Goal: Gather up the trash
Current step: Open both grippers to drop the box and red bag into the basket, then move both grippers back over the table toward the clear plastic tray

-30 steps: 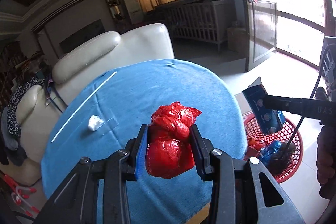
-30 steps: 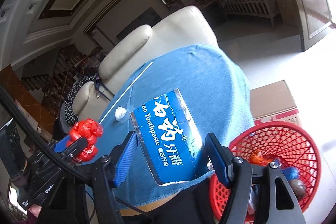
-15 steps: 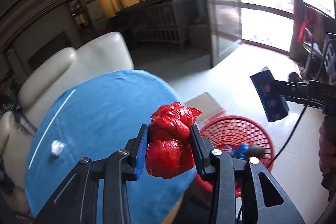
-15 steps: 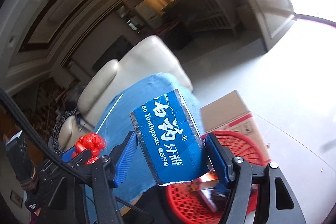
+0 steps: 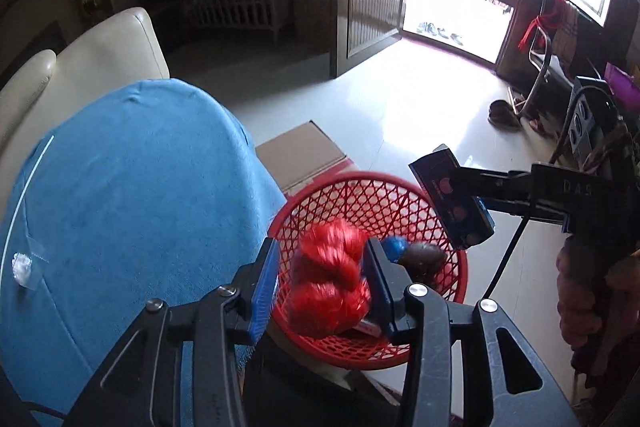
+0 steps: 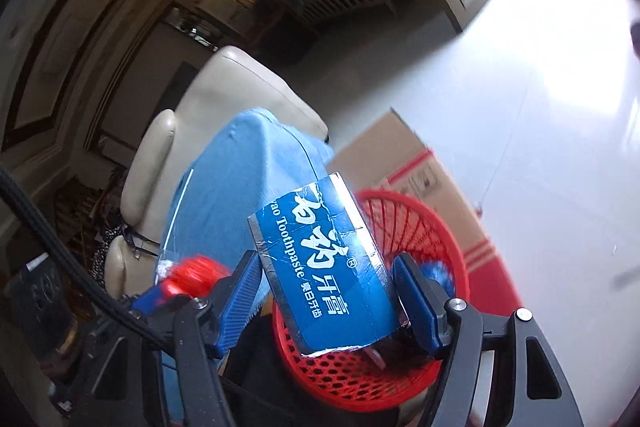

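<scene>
In the left wrist view my left gripper point(image 5: 320, 283) hangs over the red mesh basket point(image 5: 360, 179) on the floor. Its jaws are opening: a gap shows beside the left pad, and the crumpled red plastic bag point(image 5: 328, 279) between them is motion-blurred and loose. In the right wrist view my right gripper point(image 6: 326, 291) is shut on a blue toothpaste box point(image 6: 324, 267), tilted above the basket point(image 6: 432, 227). The left view also shows that box point(image 5: 452, 203) over the basket's far rim. The red bag point(image 6: 192, 275) appears at the lower left of the right view.
A round table under a blue cloth point(image 5: 140, 187) stands left of the basket, with a white wad point(image 5: 22, 265) and a thin white stick point(image 5: 24, 183) on it. A cardboard box point(image 5: 304, 151) lies behind the basket. A blue item point(image 5: 394, 247) and a brown item point(image 5: 424, 259) lie inside the basket.
Both grippers swung from over the table to above the basket and tipped downward. The left jaws widened and the red bag came loose. The right grip on the box is unchanged.
</scene>
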